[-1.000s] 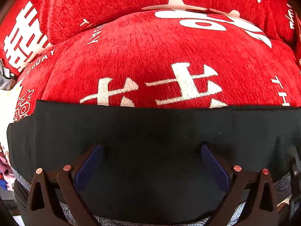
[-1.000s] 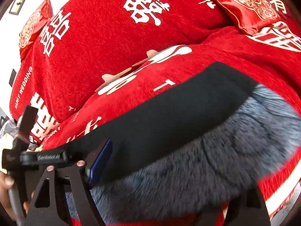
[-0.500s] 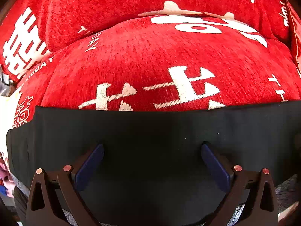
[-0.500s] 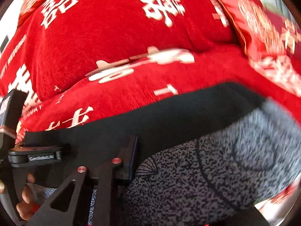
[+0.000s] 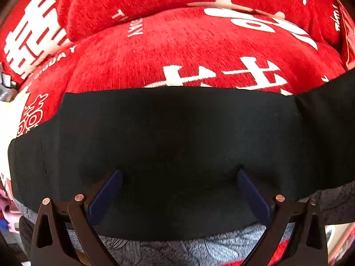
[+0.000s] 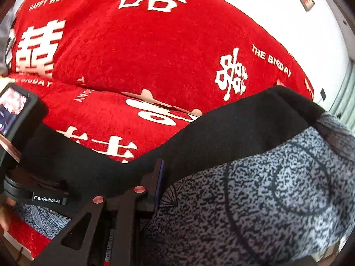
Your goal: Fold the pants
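The jaws of the left gripper [image 5: 179, 190] are standing wide apart, their blue pads [image 5: 106, 196] resting down on the broad black waistband [image 5: 177, 144] of the grey-and-black patterned fabric pants [image 5: 177, 251], with nothing pinched between them. In this left wrist view the black band is stretching across the whole frame from left to right, lying flat on the red plush sofa cover printed with white characters [image 5: 177, 51]. A strip of the pants' patterned cloth is showing below the band, along the bottom edge between the gripper's black arms. The sofa's seat cushion is bulging up behind the band, and the backrest is rising behind that.

In the right wrist view, the jaws of the right gripper [image 6: 158, 184] are showing only one finger, its blue pad [image 6: 160, 181] pressing against the seam where the black waistband [image 6: 233, 133] meets the patterned cloth [image 6: 266, 199]; the other finger is hidden under the fabric, so I cannot tell for certain whether the jaws are clamped, though the cloth is bunching up right at them. The pants are filling the lower right of the frame, raised off the red cover [image 6: 144, 55], with the band curving up toward the upper right. The left gripper's black body [image 6: 20, 122], labelled GenRobot.AI, is sitting at the left edge on the same band.
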Tool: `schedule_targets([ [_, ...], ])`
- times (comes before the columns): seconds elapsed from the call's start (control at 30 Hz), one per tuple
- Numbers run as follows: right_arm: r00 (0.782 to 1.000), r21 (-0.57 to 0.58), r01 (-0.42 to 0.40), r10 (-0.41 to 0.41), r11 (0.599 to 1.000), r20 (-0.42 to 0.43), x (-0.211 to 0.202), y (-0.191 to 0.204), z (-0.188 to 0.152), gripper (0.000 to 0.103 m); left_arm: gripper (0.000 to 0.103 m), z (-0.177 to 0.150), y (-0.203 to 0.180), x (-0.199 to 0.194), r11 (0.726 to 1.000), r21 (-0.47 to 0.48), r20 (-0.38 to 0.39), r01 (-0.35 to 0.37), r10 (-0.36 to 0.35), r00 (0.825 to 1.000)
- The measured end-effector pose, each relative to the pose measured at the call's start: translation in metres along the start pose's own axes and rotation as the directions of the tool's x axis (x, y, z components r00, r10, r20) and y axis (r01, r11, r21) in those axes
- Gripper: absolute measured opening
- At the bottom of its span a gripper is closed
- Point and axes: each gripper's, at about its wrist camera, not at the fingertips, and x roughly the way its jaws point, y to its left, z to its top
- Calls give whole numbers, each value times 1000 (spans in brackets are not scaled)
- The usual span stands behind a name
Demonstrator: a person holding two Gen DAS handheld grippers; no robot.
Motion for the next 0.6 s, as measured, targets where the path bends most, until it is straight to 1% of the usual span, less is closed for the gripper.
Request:
schedule_targets([
  [0.07, 1000, -26, 5, -5, 1000, 6, -5, 8, 5, 21, 103, 2, 21, -9, 997, -64, 2, 50, -50, 999],
  [0.13, 999, -95, 34, -31, 995, 26, -13, 26, 10, 20, 103, 3, 45, -17, 991, -108, 24, 82, -80, 997],
  [0.17, 999, -123, 45, -41, 991, 35, -16, 34, 11, 20, 103, 3, 62, -21, 986, -131, 36, 98, -94, 995],
  [0.23, 996, -213, 80, -68, 974, 65, -23, 61, 14, 20, 103, 3, 99, -25, 976, -187, 45, 115, -109, 993],
  [0.27, 994, -250, 94, -77, 964, 78, -25, 74, 15, 19, 103, 1, 125, -28, 966, -226, 54, 128, -119, 991],
  [0.3, 992, -302, 113, -89, 947, 94, -26, 94, 14, 19, 103, -2, 144, -30, 957, -258, 62, 130, -117, 991],
  [0.37, 990, -370, 124, -90, 921, 108, -25, 120, 13, 19, 103, -10, 179, -32, 942, -319, 76, 107, -87, 993],
  [0.4, 990, -421, 126, -87, 898, 110, -23, 140, 10, 19, 103, -11, 190, -32, 937, -337, 78, 97, -74, 994],
  [0.47, 991, -480, 124, -81, 869, 109, -19, 163, 6, 18, 103, -18, 214, -34, 925, -368, 83, 90, -63, 995],
  [0.53, 991, -547, 123, -76, 828, 107, -15, 192, -2, 18, 103, -20, 230, -35, 916, -391, 86, 89, -59, 994],
  [0.57, 990, -592, 136, -84, 794, 114, -12, 206, -8, 18, 103, -23, 241, -35, 908, -409, 87, 91, -60, 994],
  [0.6, 989, -622, 143, -89, 770, 117, -10, 215, -13, 18, 103, -25, 248, -35, 903, -420, 85, 91, -60, 995],
])
